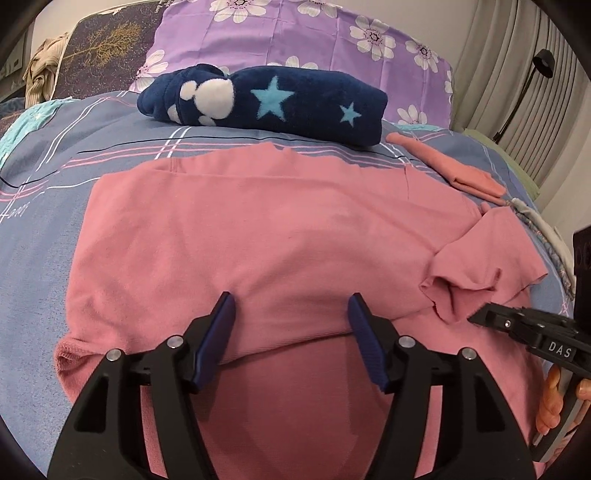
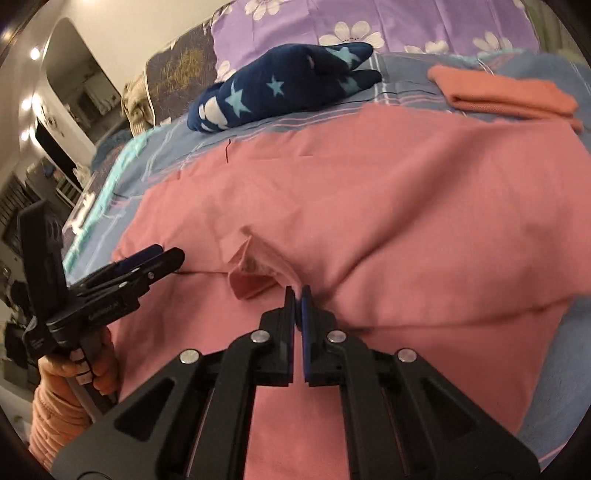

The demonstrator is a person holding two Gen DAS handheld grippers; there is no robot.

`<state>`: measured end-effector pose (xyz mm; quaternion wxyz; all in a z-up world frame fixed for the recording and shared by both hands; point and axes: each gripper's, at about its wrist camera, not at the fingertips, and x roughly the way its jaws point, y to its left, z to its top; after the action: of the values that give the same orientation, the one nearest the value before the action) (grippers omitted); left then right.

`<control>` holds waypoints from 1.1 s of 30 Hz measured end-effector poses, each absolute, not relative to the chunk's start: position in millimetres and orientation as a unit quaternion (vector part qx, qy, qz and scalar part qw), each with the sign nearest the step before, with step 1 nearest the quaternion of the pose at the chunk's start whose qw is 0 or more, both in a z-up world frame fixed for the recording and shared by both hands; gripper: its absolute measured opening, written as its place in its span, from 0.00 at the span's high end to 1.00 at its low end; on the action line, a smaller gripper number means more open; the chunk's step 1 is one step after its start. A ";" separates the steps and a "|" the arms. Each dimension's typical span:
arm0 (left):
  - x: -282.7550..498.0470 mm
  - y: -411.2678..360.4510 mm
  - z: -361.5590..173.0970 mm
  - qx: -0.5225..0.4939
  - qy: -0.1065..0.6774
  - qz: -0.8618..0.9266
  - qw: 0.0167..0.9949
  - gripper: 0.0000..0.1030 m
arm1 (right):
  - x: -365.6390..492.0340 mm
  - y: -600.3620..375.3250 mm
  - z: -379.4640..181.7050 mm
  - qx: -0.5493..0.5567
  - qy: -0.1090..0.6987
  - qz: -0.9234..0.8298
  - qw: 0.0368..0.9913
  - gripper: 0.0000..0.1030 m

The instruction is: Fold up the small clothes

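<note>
A pink garment [image 1: 258, 229] is spread flat over a plaid bedsheet [image 1: 44, 155], with its near hem folded back on itself and a short sleeve [image 1: 476, 266] rumpled at its right side. The cloth is judged light, thin and limp: it will drape from any pinch, sag between two holds and crease wherever it is dragged, but nothing in it is fragile or slippery.

The left gripper [image 1: 291, 325] is held over the folded near edge with its blue pads [image 1: 364, 332] set well apart and no cloth caught between them. The right gripper [image 2: 297, 295] is seen with its jaws brought together on a raised pucker of the sleeve; a thin fold seems to be pinched there, though the overlap is too fine to be certain.

A hold is best taken at seams or hemmed edges, where doubled cloth gives the pads something to bite. The sleeve would be laid inward first, then both near corners lifted together so the fold falls straight.

Beyond the garment, a navy starred fleece [image 1: 266, 101] and a folded coral cloth [image 2: 506, 94] are laid by the purple floral pillow [image 1: 295, 33].
</note>
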<state>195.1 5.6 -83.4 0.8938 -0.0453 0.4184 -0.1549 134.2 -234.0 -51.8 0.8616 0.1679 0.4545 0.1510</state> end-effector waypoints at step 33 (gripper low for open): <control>146.8 -93.9 -46.3 0.007 0.418 -0.279 0.864 0.99 | 39.7 -265.1 -32.1 0.065 0.418 0.118 0.898 0.56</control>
<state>146.8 -93.9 -46.3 0.8644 0.0074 0.4182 -0.2790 39.7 -265.1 -32.1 0.8983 0.0647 0.4182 0.1181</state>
